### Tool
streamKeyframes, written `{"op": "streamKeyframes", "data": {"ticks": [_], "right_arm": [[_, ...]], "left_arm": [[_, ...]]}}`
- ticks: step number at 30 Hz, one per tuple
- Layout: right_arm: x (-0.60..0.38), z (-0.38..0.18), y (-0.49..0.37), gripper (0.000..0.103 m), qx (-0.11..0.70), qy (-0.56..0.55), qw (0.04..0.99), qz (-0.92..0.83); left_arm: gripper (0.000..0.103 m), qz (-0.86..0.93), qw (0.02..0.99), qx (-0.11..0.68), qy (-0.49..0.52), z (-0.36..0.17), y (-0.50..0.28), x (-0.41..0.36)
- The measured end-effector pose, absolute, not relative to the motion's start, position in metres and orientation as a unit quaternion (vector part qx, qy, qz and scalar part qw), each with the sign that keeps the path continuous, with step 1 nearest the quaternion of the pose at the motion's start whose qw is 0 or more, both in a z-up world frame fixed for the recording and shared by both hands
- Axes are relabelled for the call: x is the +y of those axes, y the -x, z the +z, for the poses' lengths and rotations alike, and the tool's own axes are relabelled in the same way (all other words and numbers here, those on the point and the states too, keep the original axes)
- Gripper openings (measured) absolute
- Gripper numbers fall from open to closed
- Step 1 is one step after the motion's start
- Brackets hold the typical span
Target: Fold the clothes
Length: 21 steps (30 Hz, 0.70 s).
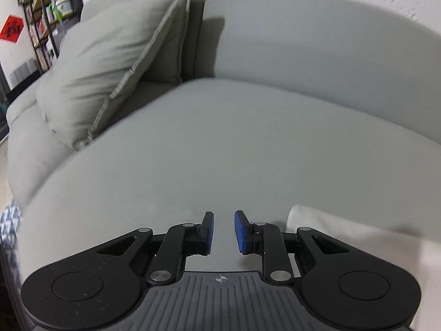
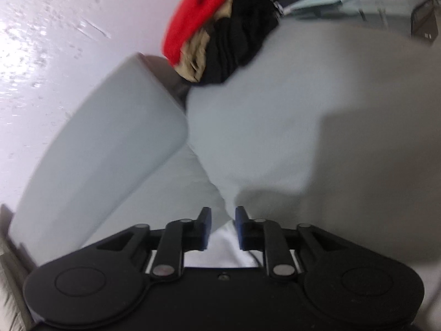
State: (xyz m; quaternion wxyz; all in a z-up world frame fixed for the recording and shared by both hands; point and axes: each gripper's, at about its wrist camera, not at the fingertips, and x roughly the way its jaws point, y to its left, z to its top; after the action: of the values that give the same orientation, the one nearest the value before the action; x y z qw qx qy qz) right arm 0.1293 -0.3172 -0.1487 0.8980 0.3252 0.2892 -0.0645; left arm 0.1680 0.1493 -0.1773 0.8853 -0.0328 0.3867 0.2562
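The person is working over a pale grey sofa (image 1: 248, 143), holding a gripper in each hand above its seat cushion.

The left gripper (image 1: 223, 231) is hovering over the seat with its jaws standing a little apart; the blue pads (image 1: 240, 231) are facing each other across a narrow gap, and only bare grey upholstery is showing between them. Nothing is being gripped there. Just to the right of that gripper, a white garment (image 1: 344, 237) is lying on the seat, its rounded edge near the right jaw but not touching it as far as I can tell.

The right gripper (image 2: 223, 227) is also sitting with its jaws slightly parted. White cloth is showing in the gap between them, low near the gripper body, but the pads are not pressing on it, so I would call that one open over the cloth rather than holding it. The right wrist view is blurred, so finer detail is lost.

Further along the sofa, against the white wall (image 2: 55, 41), a heap of clothes (image 2: 220, 33) is waiting: red fabric, tan fabric and something black bundled together, resting where the seat meets the backrest (image 2: 110, 138).

On the left gripper's far side, a grey throw pillow (image 1: 110, 69) is leaning against the sofa back. Beyond it a dark shelving unit (image 1: 46, 13) is standing by the wall, with a red diamond-shaped decoration (image 1: 12, 29) hanging beside it.
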Motion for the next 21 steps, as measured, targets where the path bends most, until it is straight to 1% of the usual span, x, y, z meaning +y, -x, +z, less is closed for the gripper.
{"op": "streamKeyframes", "data": {"ticks": [1,4,6,8,10,11,12,13,14,15,16,17,19,20,21], "right_arm": [[-0.320,-0.140,-0.118,0.021,0.290,-0.318,0.901,-0.057],[-0.327,-0.117,-0.082,0.029,0.299,-0.297,0.906,-0.034],[-0.326,-0.113,-0.065,0.030,0.318,-0.288,0.903,-0.018],[-0.314,-0.119,-0.059,0.030,0.351,-0.277,0.895,0.010],[-0.294,-0.132,-0.062,0.029,0.388,-0.271,0.880,0.050],[-0.281,-0.140,-0.068,0.026,0.401,-0.273,0.871,0.075],[-0.269,-0.148,-0.074,0.023,0.412,-0.277,0.863,0.099],[-0.264,-0.155,-0.077,0.018,0.417,-0.286,0.856,0.107],[-0.264,-0.162,-0.080,0.016,0.420,-0.299,0.851,0.099],[-0.265,-0.169,-0.083,0.016,0.423,-0.313,0.846,0.091],[-0.269,-0.175,-0.084,0.005,0.425,-0.326,0.841,0.075],[-0.281,-0.179,-0.084,0.000,0.423,-0.336,0.840,0.048],[-0.307,-0.182,-0.084,0.000,0.417,-0.339,0.843,-0.014],[-0.319,-0.181,-0.082,0.000,0.419,-0.323,0.847,-0.053],[-0.328,-0.181,-0.081,0.000,0.423,-0.323,0.843,-0.077]], "left_arm": [[0.023,0.251,0.887,0.387,0.030,-0.169,-0.154,0.152],[0.022,0.211,0.894,0.393,0.039,-0.154,-0.115,0.154],[0.022,0.152,0.903,0.399,0.052,-0.153,-0.097,0.143],[0.022,0.092,0.910,0.400,0.051,-0.159,-0.090,0.124],[0.022,0.051,0.914,0.402,0.039,-0.171,-0.099,0.102],[0.022,0.035,0.913,0.405,0.037,-0.178,-0.107,0.095],[0.019,0.033,0.906,0.418,0.053,-0.187,-0.116,0.097],[0.018,0.050,0.895,0.434,0.085,-0.195,-0.125,0.105],[0.017,0.068,0.884,0.448,0.118,-0.202,-0.132,0.114],[0.012,0.089,0.873,0.453,0.156,-0.202,-0.131,0.125],[0.012,0.110,0.861,0.457,0.193,-0.203,-0.129,0.137],[0.012,0.133,0.850,0.460,0.220,-0.202,-0.127,0.148],[0.010,0.192,0.848,0.460,0.178,-0.194,-0.117,0.157],[0.010,0.219,0.846,0.463,0.148,-0.193,-0.112,0.159],[0.010,0.223,0.846,0.465,0.138,-0.190,-0.109,0.159]]}}
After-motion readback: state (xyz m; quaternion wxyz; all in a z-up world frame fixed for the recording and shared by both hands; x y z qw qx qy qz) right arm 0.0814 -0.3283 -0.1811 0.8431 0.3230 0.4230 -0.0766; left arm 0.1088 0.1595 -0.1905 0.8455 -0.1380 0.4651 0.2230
